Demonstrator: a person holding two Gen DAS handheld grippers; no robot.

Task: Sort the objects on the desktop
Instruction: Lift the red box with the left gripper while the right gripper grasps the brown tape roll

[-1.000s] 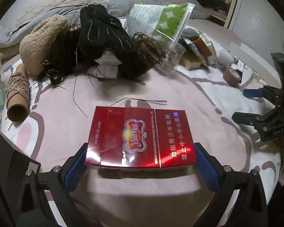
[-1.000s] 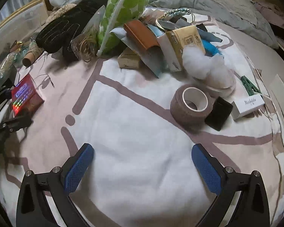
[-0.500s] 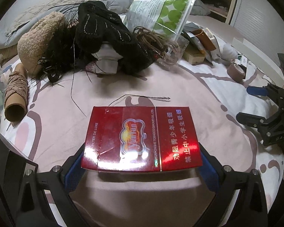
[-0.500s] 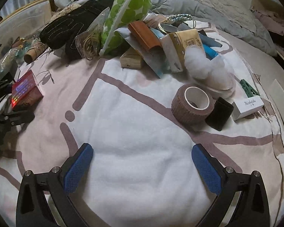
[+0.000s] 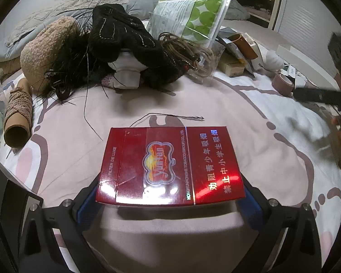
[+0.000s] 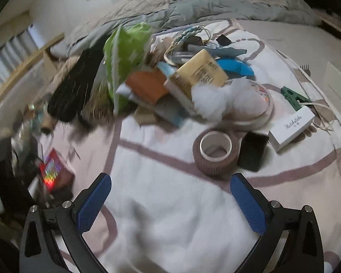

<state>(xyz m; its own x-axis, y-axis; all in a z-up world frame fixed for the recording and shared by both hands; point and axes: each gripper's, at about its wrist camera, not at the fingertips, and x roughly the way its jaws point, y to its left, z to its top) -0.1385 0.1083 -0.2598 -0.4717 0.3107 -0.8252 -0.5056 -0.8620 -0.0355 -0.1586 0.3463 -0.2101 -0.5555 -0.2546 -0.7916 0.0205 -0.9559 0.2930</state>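
Left gripper (image 5: pixel 170 195) clamps the red pack (image 5: pixel 170 166) flat between both pads, lifted off the sheet (image 5: pixel 272 159) so it can travel. Right gripper (image 6: pixel 170 202) gapes wide, holding nothing, with the tape roll (image 6: pixel 214 153) just beyond its right finger, probably its next pick, though blur muddies things.

One red cigarette pack (image 5: pixel 170 168). One brown tape roll (image 6: pixel 214 152). One white matchstick box (image 6: pixel 292 128). One green-dotted bag (image 5: pixel 193 18). One black glove (image 5: pixel 125 41). One twine spool (image 5: pixel 18 118). One green clip (image 6: pixel 292 96). One yellow box (image 6: pixel 202 72). Two tufts of white stuffing (image 6: pixel 216 100).
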